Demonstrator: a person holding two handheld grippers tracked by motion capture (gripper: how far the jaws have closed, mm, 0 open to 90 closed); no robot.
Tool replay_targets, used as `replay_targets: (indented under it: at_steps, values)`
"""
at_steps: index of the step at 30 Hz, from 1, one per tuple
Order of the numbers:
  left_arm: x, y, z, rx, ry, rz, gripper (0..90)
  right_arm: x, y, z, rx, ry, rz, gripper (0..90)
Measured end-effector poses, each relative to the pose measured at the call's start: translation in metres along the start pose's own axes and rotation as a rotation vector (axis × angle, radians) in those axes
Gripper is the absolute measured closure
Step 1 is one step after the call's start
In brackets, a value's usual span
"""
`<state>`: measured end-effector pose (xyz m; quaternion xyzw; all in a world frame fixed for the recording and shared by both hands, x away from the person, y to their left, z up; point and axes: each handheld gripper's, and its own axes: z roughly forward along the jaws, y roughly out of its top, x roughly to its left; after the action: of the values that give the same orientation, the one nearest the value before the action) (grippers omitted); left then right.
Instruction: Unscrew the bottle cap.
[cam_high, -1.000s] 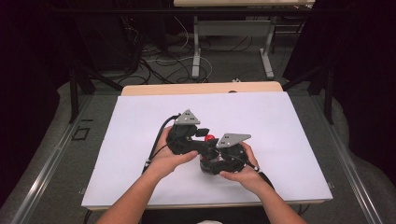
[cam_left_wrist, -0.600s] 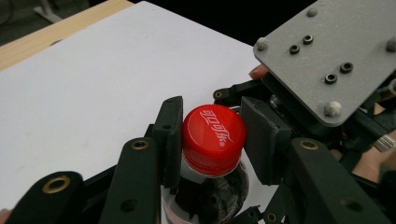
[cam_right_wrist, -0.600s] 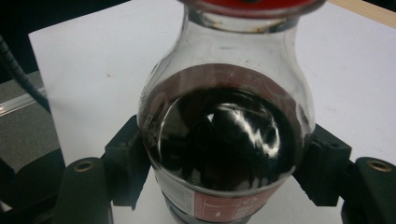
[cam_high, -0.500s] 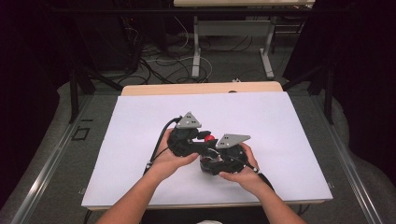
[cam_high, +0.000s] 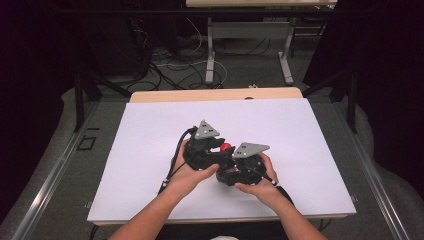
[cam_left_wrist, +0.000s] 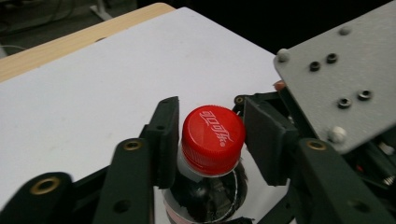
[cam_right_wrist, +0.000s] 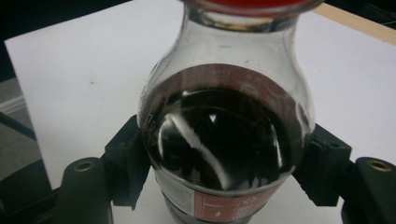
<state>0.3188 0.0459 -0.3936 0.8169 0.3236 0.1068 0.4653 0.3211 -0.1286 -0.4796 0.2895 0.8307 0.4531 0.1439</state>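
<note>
the bottle (cam_right_wrist: 224, 140) stands mid-table on the white sheet (cam_high: 150, 130), dark drink inside, red cap (cam_left_wrist: 213, 138) on top. my right gripper (cam_right_wrist: 224, 163) is clamped tight on its body, one jaw on each side. my left gripper (cam_left_wrist: 210, 135) brackets the cap; its jaws have just been opening a little, the left pad touching, the right with a sliver of gap.

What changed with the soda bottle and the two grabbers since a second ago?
Very little. The left gripper sits around the red cap, and its jaws have just been opening a bit; the right-hand pad shows a gap from the cap. The right gripper stays clamped on the bottle. Hands, bottle and white table kept their places.
</note>
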Motion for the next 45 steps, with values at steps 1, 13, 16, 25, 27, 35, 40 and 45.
replay_targets:
  at_steps: [1,13,16,25,27,35,40,45]
  values:
    - [0.001,0.000,-0.002,0.005,-0.015,-0.005,53.1,0.000,0.000,0.000,-0.001,0.008,0.000,29.7]
    - [0.020,0.000,-0.007,0.047,-0.161,0.102,57.7,0.003,0.001,0.001,0.005,0.070,-0.015,29.7]
    - [0.018,-0.001,-0.005,0.033,-0.151,0.108,60.5,0.003,0.001,0.001,0.010,0.068,-0.013,29.7]
    - [0.000,-0.004,-0.003,0.009,0.001,0.058,61.3,0.006,0.000,0.002,0.012,0.007,-0.005,29.8]
    - [-0.004,-0.005,-0.001,-0.001,0.041,0.037,61.3,0.006,0.000,0.002,0.014,-0.002,-0.005,29.8]
    - [-0.004,-0.005,-0.001,-0.012,0.028,0.017,55.5,0.004,0.000,0.002,0.015,0.008,0.011,29.7]
    - [0.007,-0.004,-0.007,0.012,-0.081,0.039,51.2,0.004,0.000,0.001,0.011,0.044,0.002,29.7]
    - [0.021,-0.006,-0.007,0.022,-0.169,0.063,51.5,0.006,0.001,0.001,0.008,0.069,-0.006,29.7]
